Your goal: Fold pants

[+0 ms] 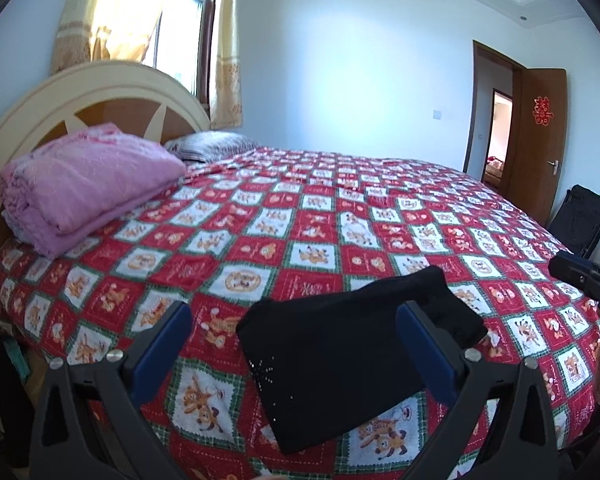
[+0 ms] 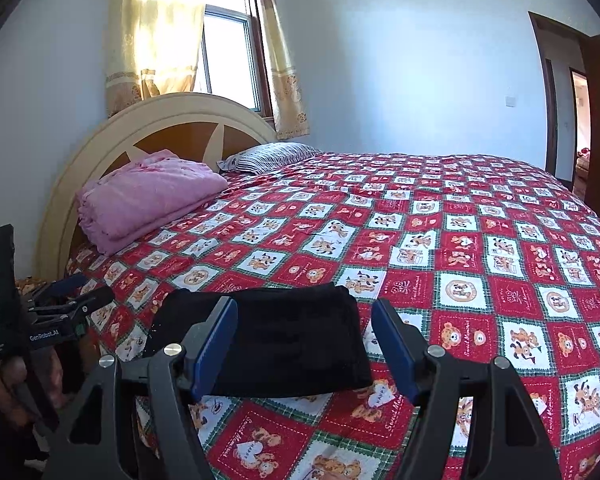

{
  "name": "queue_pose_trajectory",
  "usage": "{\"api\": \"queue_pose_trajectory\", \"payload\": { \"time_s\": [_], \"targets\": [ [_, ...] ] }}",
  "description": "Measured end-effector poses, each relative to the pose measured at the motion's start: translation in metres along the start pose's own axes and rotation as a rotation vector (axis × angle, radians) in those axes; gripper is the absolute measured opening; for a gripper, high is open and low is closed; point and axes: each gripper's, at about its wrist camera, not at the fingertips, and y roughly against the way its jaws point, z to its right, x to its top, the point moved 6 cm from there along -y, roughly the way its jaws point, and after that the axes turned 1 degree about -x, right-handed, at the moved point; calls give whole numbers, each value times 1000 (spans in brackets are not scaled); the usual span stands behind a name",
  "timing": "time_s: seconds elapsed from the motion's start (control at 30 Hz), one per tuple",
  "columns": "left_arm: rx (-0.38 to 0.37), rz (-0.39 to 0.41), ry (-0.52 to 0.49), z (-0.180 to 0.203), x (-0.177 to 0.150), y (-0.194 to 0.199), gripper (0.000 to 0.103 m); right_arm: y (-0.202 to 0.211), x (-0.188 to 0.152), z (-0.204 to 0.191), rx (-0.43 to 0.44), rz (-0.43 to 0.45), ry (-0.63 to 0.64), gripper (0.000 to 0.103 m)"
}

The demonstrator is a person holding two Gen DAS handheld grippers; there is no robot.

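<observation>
Black pants (image 1: 348, 352) sit folded into a compact bundle near the edge of the bed (image 1: 340, 216), so folding looks basically done. Left tongs (image 1: 296, 344) and right tongs (image 2: 304, 340) both hang wide, empty, above it.

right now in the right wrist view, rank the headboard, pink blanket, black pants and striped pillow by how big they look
1. headboard
2. black pants; nearness to the camera enlarges them
3. pink blanket, close to the pants, so unsure
4. striped pillow
</observation>
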Motion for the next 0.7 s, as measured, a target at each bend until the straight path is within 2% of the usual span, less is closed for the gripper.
{"api": "queue_pose_trajectory", "payload": {
  "time_s": [0.3, 0.47, 0.7],
  "targets": [
    [-25, 51, 4, 2, 10, 10, 103, 3, 3, -2, -6, 18, 21, 71],
    [-1, 46, -2, -1, 9, 8, 103, 2, 2, -5, -1, 12, 32, 71],
    [-11, 13, 30, -9, 3, 1, 103, 0, -1, -10, 7, 2, 50, 71]
  ]
}}
